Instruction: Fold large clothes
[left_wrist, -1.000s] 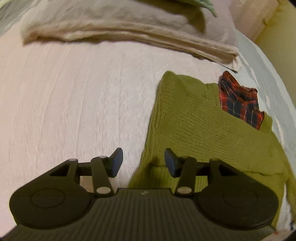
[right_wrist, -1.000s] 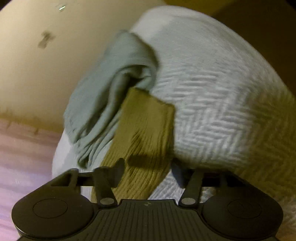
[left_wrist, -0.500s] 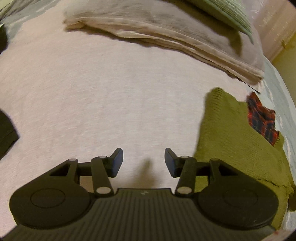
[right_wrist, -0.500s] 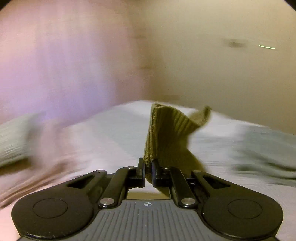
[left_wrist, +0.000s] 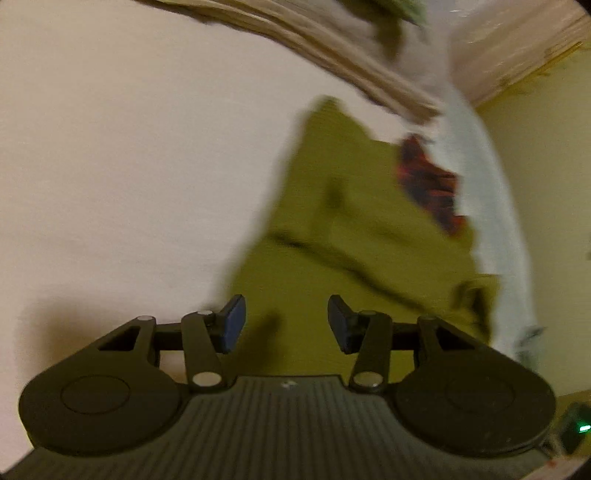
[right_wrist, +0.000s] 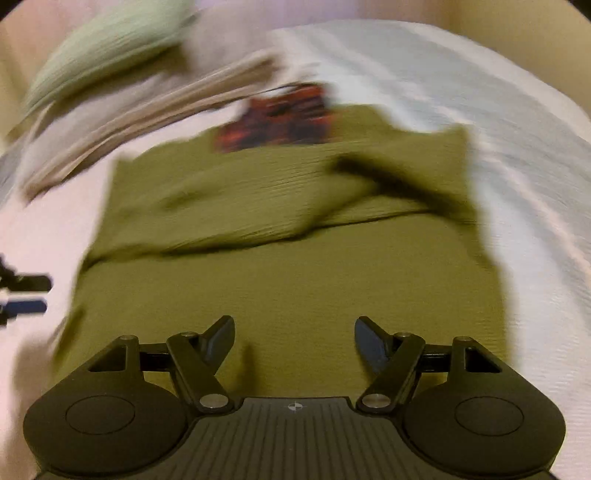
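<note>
An olive green knitted sweater (right_wrist: 295, 266) lies flat on the bed, one sleeve (right_wrist: 332, 199) folded across its body. My right gripper (right_wrist: 294, 341) hovers over the sweater's near part, its jaws opening wide with nothing between them. In the left wrist view the same sweater (left_wrist: 332, 236) stretches away to the right. My left gripper (left_wrist: 286, 323) stands partly open above the sweater's left edge, holding nothing. Its fingers (right_wrist: 26, 291) also show at the left edge of the right wrist view. Both views are blurred.
A red plaid garment (right_wrist: 280, 118) lies at the sweater's far end. Folded beige blankets (right_wrist: 140, 110) and a pale green pillow (right_wrist: 103, 48) lie beyond it. The pale bedspread (left_wrist: 129, 166) spreads to the left, and a yellow wall (left_wrist: 546, 184) borders the bed's right side.
My right gripper clamped the sweater's sleeve, carried it across the body, and has let it go and spread wide. My left gripper swung back right over the sweater's edge.
</note>
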